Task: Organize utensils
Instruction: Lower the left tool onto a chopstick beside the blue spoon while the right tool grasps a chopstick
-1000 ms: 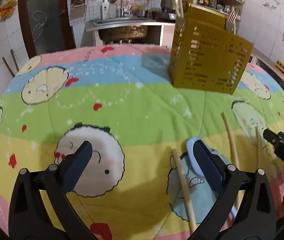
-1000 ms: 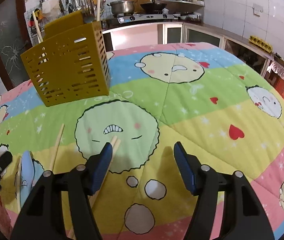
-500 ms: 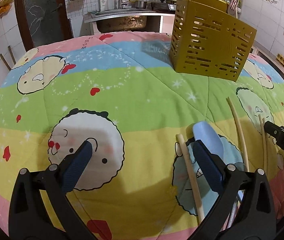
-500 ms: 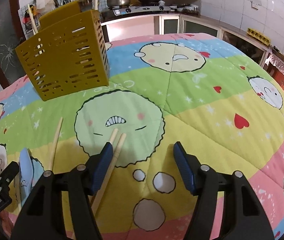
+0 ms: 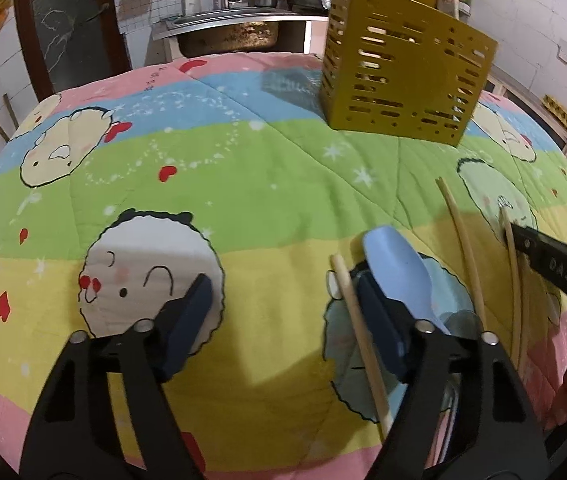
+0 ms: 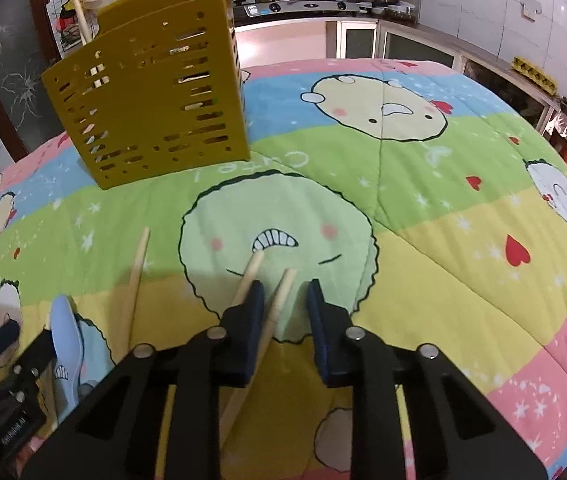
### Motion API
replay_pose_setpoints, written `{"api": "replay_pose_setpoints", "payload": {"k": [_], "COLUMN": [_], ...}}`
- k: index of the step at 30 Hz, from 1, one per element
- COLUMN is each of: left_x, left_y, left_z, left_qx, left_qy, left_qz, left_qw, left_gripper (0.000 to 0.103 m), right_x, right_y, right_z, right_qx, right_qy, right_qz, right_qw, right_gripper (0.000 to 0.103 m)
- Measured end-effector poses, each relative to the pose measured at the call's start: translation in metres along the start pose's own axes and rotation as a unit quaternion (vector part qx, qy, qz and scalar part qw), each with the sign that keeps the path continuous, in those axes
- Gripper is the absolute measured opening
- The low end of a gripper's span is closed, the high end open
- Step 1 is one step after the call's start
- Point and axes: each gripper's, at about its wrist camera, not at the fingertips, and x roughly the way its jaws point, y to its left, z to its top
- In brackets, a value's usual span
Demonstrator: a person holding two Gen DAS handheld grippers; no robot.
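Right hand-held gripper narrow, jaws just been closing, one chopstick between, not yet pinched. Left hand-held gripper half-wide, also closing round lone chopstick, blue spoon beside. Four chopsticks and spoon loose on quilt. Yellow holder beyond (some utensils already in).

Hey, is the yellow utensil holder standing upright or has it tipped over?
Upright. The yellow utensil holder stands on its base on the quilt, with chopsticks poking out of its open top.
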Motion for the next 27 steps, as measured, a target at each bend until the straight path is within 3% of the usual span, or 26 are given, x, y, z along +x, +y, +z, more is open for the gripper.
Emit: {"api": "replay_pose_setpoints", "payload": {"k": [4,9,15,27], "left_x": [0.0,0.001,0.008,0.004], "left_y": [-0.007,-0.021,-0.023,-0.018], "left_z": [0.001,0.005,0.011,0.017], "left_qx": [0.003,0.016,0.02,0.005], "left_qy": [0.006,0.023,0.036,0.025], "left_qz": [-0.005,-0.015,-0.015,-0.032], "left_qw": [1.0,0.9995,0.9991,0.9992], "left_gripper": [0.05,0.021,0.01,0.009], "right_x": [0.001,0.003,0.007,-0.008], "right_y": [-0.002,-0.001,0.0,-0.007], "right_z": [0.002,0.005,0.011,0.011], "right_qx": [0.0,0.001,0.007,0.019], "right_qy": [0.0,0.003,0.007,-0.014], "right_qz": [0.009,0.013,0.02,0.043], "right_qw": [1.0,1.0,1.0,0.999], "right_gripper": [0.016,0.014,0.012,0.006]}}
